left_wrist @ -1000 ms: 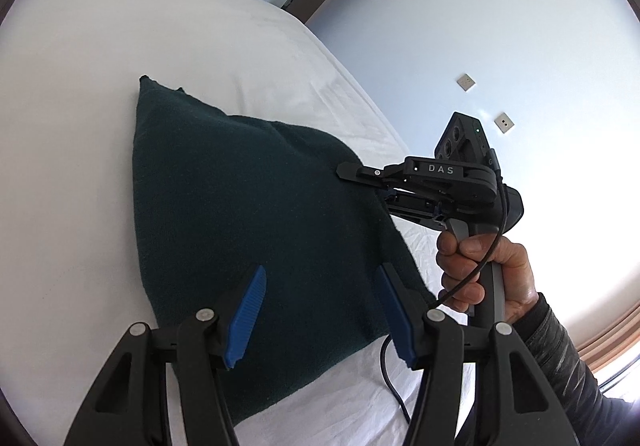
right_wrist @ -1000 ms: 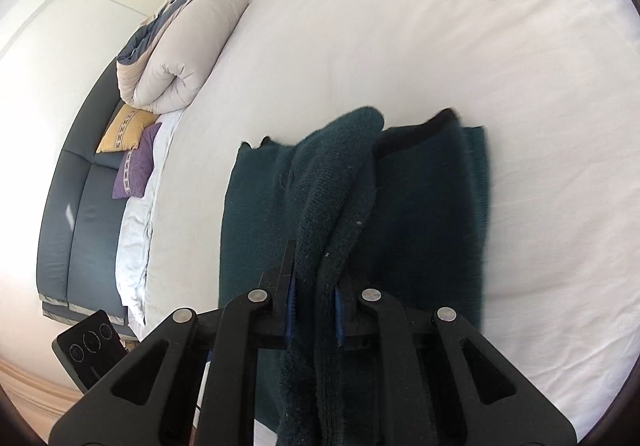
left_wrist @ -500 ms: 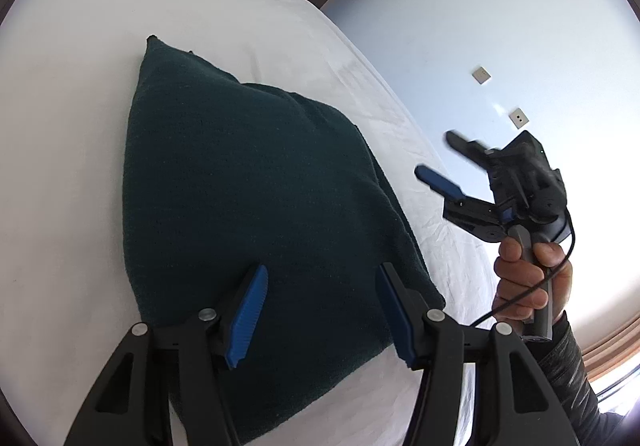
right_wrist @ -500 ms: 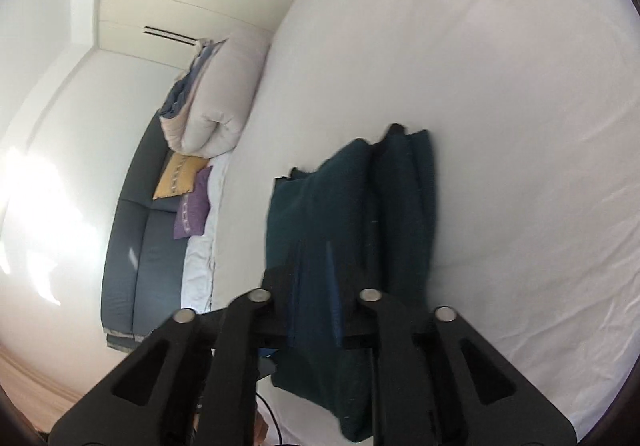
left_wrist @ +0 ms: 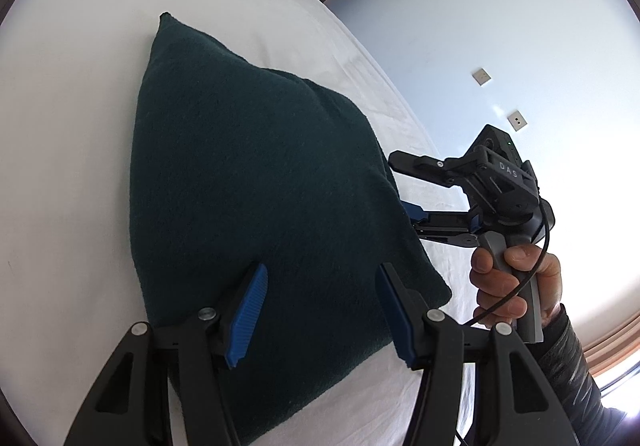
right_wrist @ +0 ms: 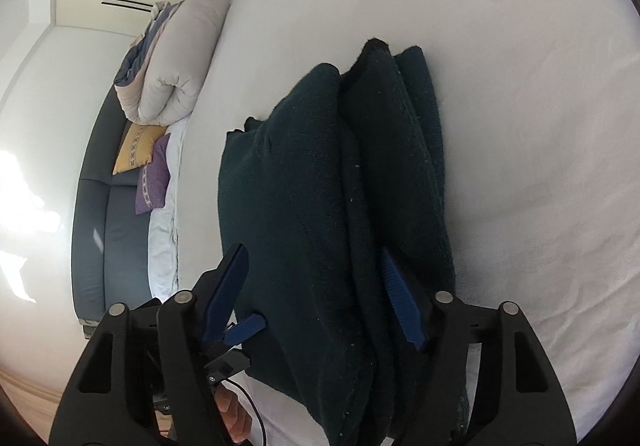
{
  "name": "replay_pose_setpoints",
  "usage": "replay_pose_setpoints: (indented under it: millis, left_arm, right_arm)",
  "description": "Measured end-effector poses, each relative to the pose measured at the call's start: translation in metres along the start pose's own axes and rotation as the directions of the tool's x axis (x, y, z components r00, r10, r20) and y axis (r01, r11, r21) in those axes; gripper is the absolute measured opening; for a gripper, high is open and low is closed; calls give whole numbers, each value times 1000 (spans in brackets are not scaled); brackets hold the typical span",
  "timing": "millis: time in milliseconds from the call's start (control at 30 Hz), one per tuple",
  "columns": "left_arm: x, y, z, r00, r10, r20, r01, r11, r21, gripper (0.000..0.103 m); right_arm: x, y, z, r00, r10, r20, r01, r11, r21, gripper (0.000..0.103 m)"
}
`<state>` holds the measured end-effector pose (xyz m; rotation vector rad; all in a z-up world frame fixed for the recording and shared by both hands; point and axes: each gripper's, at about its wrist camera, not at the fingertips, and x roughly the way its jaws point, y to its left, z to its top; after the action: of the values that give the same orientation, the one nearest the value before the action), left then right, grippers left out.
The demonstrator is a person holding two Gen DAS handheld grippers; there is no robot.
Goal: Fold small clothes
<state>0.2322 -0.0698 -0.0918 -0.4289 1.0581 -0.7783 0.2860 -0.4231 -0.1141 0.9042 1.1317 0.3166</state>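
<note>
**Folded dark green garment on white bed, both grippers parted**

While it lies flat on the white bed [left_wrist: 72, 150], the folded dark green garment [left_wrist: 256, 182] sits ahead of and beneath the left gripper [left_wrist: 318, 320], whose jaws stand wide apart with nothing pressed between them. Right gripper [right_wrist: 316, 298]: jaws opening, layered edge of the garment between the blue pads [right_wrist: 402, 304], seemingly without pressure, though the cloth hides part of them. Person's hand [left_wrist: 516, 286] grips the right gripper's handle, just beside the garment's edge. Sofa [right_wrist: 104, 206] with cushions beyond the left jaw.
</note>
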Motion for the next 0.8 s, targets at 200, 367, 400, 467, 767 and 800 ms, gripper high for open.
replay_pose_setpoints:
  millis: [200, 367, 400, 467, 767, 800]
  left_arm:
    - [1, 2, 1, 1000, -9, 1, 9, 1000, -14, 59]
    - [4, 2, 2, 1000, -6, -6, 6, 1000, -14, 59]
    - [4, 2, 2, 1000, -6, -7, 6, 1000, -14, 59]
    - [4, 2, 4, 1000, -5, -9, 5, 1000, -15, 59]
    - [8, -19, 16, 1000, 13, -9, -12, 1000, 13, 61]
    - [10, -22, 17, 1000, 13, -11, -13, 1000, 19, 61]
  right_arm:
    - [27, 23, -3, 999, -16, -42, 13, 997, -72, 35]
    - [37, 17, 2, 997, -59, -53, 57, 998, -39, 28]
    - [42, 17, 3, 996, -74, -54, 72, 997, -39, 20]
    - [43, 19, 2, 995, -94, -30, 93, 994, -53, 16]
    - [-8, 44, 0, 991, -113, 77, 125, 978, -166, 12]
    - [-16, 43, 0, 991, -104, 86, 117, 979, -166, 12]
